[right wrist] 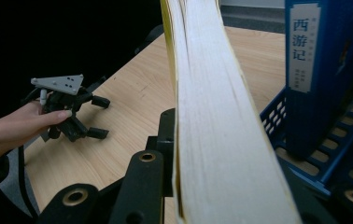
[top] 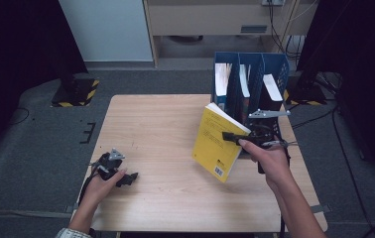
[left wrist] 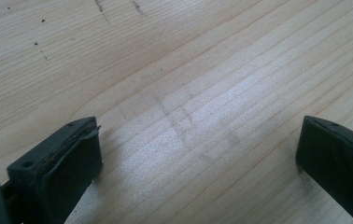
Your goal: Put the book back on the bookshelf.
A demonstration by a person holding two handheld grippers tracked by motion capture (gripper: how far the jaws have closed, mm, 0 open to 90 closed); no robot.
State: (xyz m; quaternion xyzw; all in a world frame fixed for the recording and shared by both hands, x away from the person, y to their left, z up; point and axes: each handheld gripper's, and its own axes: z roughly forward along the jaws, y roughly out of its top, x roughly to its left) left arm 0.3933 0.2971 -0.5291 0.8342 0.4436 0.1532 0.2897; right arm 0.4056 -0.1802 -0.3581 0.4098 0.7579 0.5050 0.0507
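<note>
A yellow-covered book [top: 217,142] hangs tilted above the table's right half, clamped in my right gripper [top: 236,138]. In the right gripper view its pale page block [right wrist: 216,116] rises between the two black jaws, which press on its covers. A blue file rack [top: 251,82] with several upright books stands just behind it at the table's far right. My left gripper [top: 126,177] rests low near the table's front left corner, held by a hand. Its jaws [left wrist: 198,158] stand wide apart over bare wood with nothing between them.
The wooden table [top: 160,129] has free surface across its middle and left. A blue-spined book with Chinese characters [right wrist: 303,51] stands in the rack close to the held book. Dark stands and cables sit on the grey floor around the table.
</note>
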